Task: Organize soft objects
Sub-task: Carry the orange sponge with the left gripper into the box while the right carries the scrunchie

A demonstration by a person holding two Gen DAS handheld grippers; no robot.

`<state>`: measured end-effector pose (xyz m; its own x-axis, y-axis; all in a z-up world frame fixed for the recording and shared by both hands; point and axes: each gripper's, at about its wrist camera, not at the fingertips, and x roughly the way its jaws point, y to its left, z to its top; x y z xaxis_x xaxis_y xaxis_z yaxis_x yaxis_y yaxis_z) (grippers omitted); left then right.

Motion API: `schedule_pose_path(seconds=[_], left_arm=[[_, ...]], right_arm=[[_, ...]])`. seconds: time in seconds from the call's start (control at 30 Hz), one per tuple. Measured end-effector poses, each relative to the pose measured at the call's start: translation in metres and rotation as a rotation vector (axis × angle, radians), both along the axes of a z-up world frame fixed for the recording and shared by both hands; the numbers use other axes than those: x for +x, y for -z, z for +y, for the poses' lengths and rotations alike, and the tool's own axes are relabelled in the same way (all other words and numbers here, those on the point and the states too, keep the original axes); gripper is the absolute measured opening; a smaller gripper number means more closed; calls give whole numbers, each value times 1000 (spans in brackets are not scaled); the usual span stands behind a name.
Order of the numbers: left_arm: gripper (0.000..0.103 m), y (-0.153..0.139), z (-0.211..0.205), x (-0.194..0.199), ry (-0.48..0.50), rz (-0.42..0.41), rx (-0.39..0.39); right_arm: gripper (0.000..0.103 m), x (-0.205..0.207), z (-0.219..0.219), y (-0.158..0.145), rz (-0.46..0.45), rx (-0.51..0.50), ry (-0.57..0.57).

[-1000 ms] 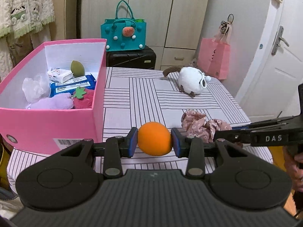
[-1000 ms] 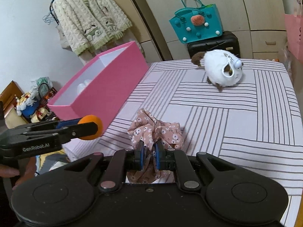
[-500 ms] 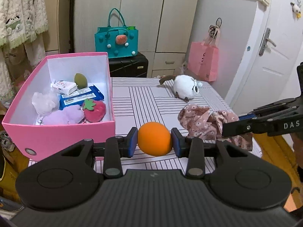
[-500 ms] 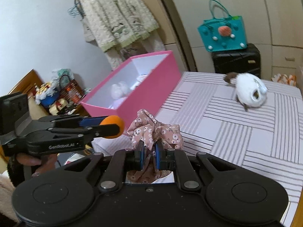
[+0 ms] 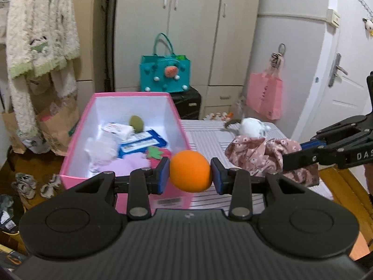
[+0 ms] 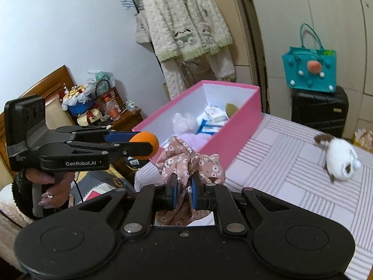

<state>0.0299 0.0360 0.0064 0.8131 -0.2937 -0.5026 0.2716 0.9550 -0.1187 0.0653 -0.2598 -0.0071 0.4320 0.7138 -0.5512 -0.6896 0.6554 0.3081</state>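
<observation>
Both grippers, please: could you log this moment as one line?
left gripper: shut on orange ball | right gripper: shut on floral cloth | pink box: open | plush toy: on table

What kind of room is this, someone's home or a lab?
Most likely a lived-in bedroom at home: a fluffy cardigan hangs on a hanger, tall wardrobe doors line the wall, and shoes lie on the floor.

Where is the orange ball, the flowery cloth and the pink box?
orange ball (image 5: 190, 171), left wrist view, middle of its front.
flowery cloth (image 6: 184, 157), right wrist view, top folds.
pink box (image 5: 172, 201), left wrist view, near wall.
</observation>
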Motion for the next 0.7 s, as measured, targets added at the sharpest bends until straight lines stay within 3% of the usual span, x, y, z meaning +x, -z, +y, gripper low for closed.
schedule_pose_path(seconds=[0.3, 0.57, 0.7], left_arm=[[37, 10, 40, 23, -102, -19, -1], [37, 23, 52, 69, -148, -39, 22], [37, 31, 57, 98, -150, 1, 3]], right_arm=[[14, 22, 40, -11, -64, -13, 5], [14, 52, 77, -19, -143, -3, -7], [14, 70, 96, -17, -176, -12, 6]])
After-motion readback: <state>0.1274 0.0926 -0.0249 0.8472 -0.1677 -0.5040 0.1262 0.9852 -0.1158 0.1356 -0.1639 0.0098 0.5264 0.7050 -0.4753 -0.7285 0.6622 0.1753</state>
